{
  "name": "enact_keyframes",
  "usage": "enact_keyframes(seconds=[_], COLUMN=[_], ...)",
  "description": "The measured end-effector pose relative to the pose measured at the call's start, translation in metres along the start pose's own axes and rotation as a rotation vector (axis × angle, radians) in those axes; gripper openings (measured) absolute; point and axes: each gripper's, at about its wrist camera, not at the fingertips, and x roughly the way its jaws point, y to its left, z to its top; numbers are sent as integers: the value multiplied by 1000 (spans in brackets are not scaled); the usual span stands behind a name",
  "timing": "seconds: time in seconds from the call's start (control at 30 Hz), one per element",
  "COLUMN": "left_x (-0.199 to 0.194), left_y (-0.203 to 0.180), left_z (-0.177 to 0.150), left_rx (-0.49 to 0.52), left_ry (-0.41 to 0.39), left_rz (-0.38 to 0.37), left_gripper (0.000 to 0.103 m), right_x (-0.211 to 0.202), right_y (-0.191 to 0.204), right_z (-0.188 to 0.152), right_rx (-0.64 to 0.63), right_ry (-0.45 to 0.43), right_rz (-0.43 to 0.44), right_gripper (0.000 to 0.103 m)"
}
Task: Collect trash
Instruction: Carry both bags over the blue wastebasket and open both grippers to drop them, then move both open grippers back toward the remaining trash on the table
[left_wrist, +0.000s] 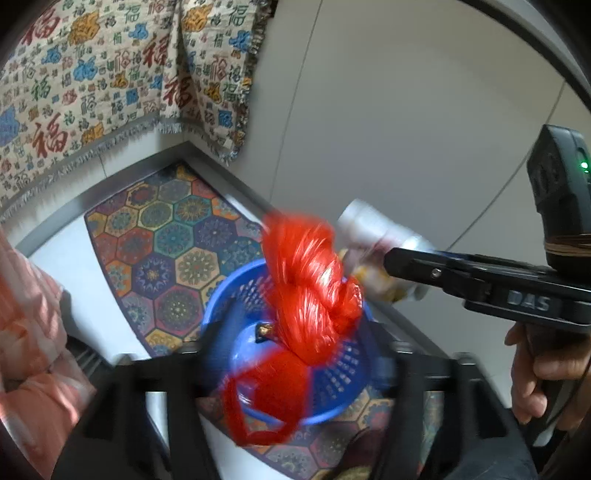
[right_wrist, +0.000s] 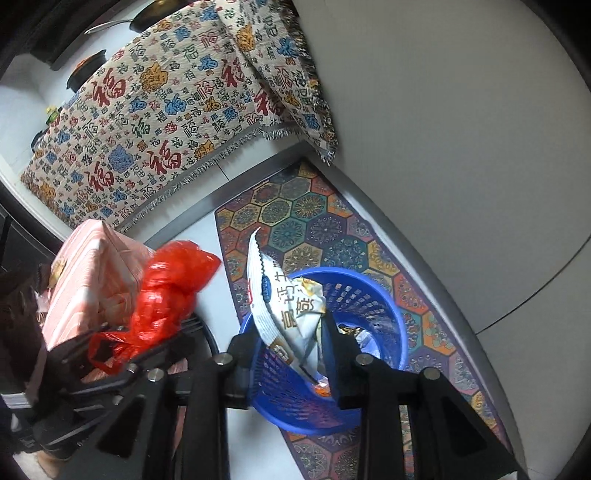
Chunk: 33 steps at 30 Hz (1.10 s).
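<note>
A blue perforated plastic basket (left_wrist: 332, 373) (right_wrist: 373, 295) stands on a patterned mat. My left gripper (left_wrist: 295, 354) is shut on a crumpled red plastic bag (left_wrist: 310, 284), held above the basket; the bag also shows in the right wrist view (right_wrist: 166, 291). My right gripper (right_wrist: 295, 343) is shut on a white snack wrapper (right_wrist: 284, 299) and holds it over the basket's near rim; the wrapper also shows in the left wrist view (left_wrist: 373, 243). Some small wrappers lie at the basket's bottom (right_wrist: 354, 332).
A hexagon-patterned mat (left_wrist: 166, 236) (right_wrist: 314, 229) lies on the pale floor against the white wall (left_wrist: 406, 110). A patterned fringed cloth (right_wrist: 155, 110) hangs over a counter. A pink striped box (right_wrist: 88, 280) sits to the left.
</note>
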Motion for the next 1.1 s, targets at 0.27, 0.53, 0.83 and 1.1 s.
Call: enact_keyframes(seconds=[0.27,0.53,0.83,1.1], left_x=[-8,-104,-215,-286], left_y=[9,30,115,225], left_z=[3,-11,-87,-172], left_rx=[-21,-33,-128,-315], left_ry=[-23,-112,-126,-110], left_rz=[15,76,257,474], left_gripper=[75,84,90,90], right_x=[4,-40,-47,-33], right_y=[-4,44,162,313], right_z=[5,3,-35,-98], right_rx=[-10,-149,-390,-607], right_ry=[-46,-227,-250,-153], right_rz=[-22,-111,-89,102], right_gripper=[50,58,65,65])
